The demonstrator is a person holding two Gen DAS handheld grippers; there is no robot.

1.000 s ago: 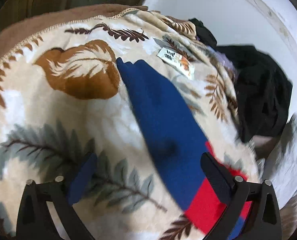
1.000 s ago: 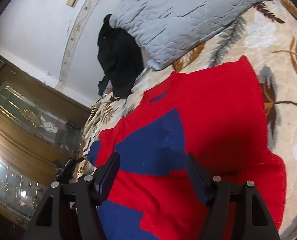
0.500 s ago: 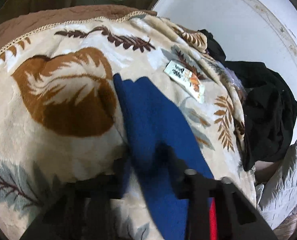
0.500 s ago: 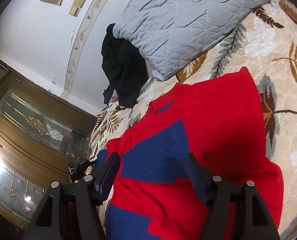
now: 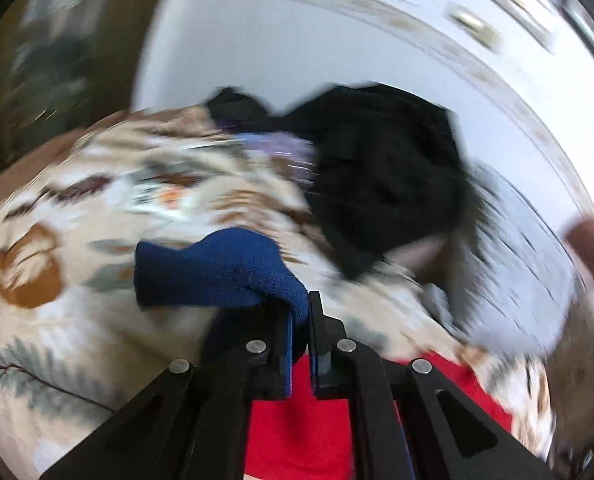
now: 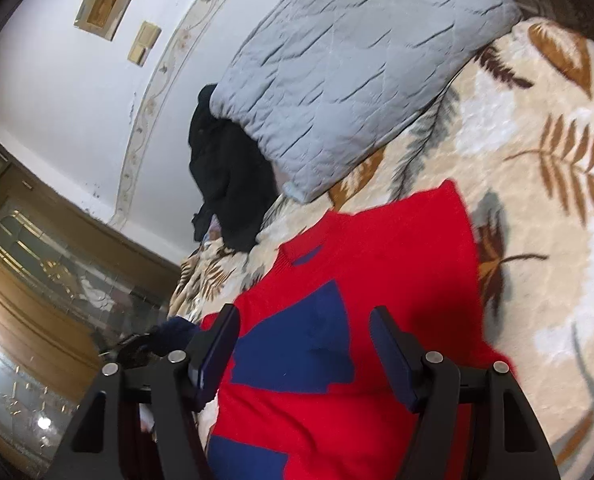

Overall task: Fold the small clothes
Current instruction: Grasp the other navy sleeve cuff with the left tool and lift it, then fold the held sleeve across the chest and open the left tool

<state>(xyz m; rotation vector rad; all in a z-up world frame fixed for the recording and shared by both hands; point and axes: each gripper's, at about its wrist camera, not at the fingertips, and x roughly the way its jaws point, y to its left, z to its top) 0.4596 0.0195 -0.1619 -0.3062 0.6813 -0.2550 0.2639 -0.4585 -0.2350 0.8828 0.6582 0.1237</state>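
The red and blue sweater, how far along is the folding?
Barely begun. Done: the sweater lies spread flat on the leaf-print blanket. In hand: the left gripper is shut on the blue sleeve, lifted off the blanket. The right gripper hovers open over the body. Left: every fold.

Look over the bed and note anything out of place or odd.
A black garment lies in a crumpled heap against the wall, beside the grey quilt, not folded. The blue sleeve of the red sweater is bunched and lifted off the blanket, pinched in the left hand-held gripper. Nothing looks damaged.
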